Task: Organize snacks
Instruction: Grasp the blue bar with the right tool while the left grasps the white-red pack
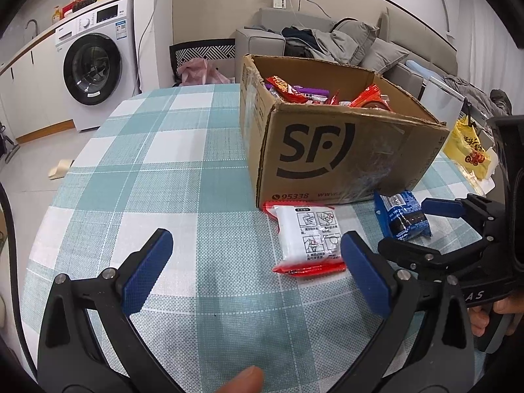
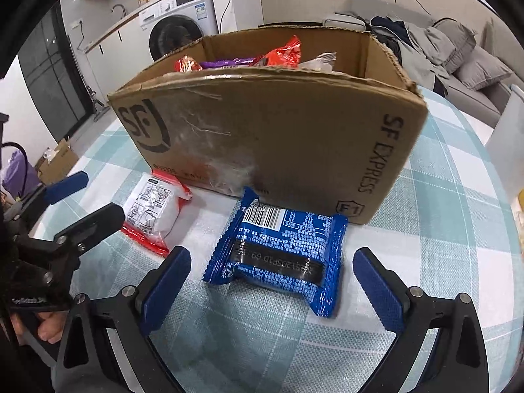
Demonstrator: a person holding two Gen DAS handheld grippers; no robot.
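Can't see much of what's inside the cardboard box (image 1: 330, 144). Only the tops of some red and purple wrappers (image 2: 249, 59) poke over the rim, the rest is hidden behind the box wall. Its printed front panel is scuffed with old tape, so the small text along the bottom is hard to read. At the far right edge of the left wrist view a yellow bag (image 1: 468, 154) is partly cut off behind the other tool.

Two snacks are out on the checked tablecloth (image 1: 157, 177), both lying flat just in front of the box's near wall. The blue packet (image 2: 281, 255) is label-down with its barcode end toward the box; its long axis seems to run left-right, crimped ends out to the sides, though the fisheye warps it. The white and red packet (image 1: 308, 239) sits to the left of it, long axis running near-to-far, one red sealed end almost touching the box.

The right gripper (image 2: 271, 278) is spread wide with the blue packet between its blue pads, but neither pad touches it, so it's holding nothing. The left gripper (image 1: 255, 262) is also wide open and empty, over bare cloth, with the white packet just off its right finger.
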